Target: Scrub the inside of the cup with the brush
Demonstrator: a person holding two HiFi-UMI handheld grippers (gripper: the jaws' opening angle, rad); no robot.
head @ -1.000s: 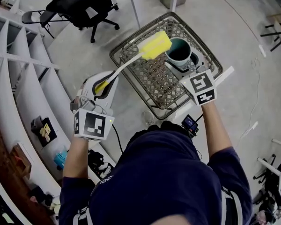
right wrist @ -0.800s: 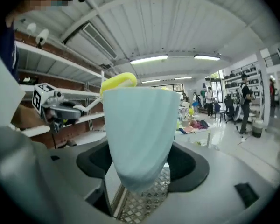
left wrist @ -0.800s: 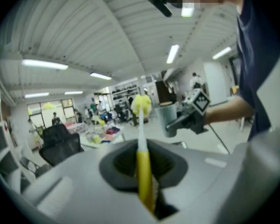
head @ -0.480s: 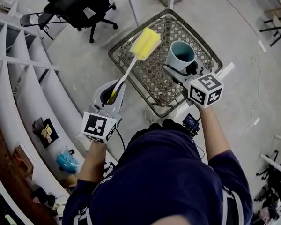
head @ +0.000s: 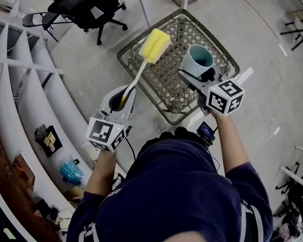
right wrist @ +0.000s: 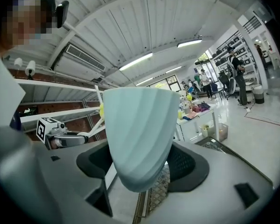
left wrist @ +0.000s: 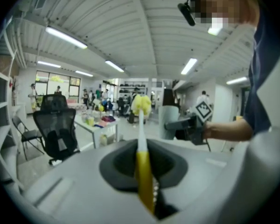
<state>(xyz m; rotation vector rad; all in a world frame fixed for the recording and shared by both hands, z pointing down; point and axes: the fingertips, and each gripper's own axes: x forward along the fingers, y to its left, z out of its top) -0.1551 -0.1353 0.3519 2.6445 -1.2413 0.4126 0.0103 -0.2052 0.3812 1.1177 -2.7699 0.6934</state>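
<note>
Teal and ribbed, the cup (head: 198, 60) sits tilted between the jaws of the right gripper (head: 201, 77), which are clamped on its lower wall. Its mouth faces up and leftward. In the right gripper view the cup (right wrist: 137, 134) fills the gap of that gripper (right wrist: 137, 174), with both pads against it. It hangs in the air over the right part of the wire basket (head: 177, 89), not resting on it.

Left of it, the brush (head: 137, 78) slants up from the left gripper (head: 119, 101), whose jaws are pinched narrowly on the yellow end of the handle, as the left gripper view shows (left wrist: 142, 143). The sponge head (head: 155, 45) stands well apart from the cup, above the basket's left half.

A second ago that head lay right at the cup's rim. It has since swung back to the left, and the cup has tipped a little more toward it. Over the last half second almost nothing moved. I judge this a pause between strokes, with scrubbing not in progress. The head must be brought back and pushed down inside the mouth.

Beyond the basket, an office chair (head: 86, 4) stands on the grey floor.
</note>
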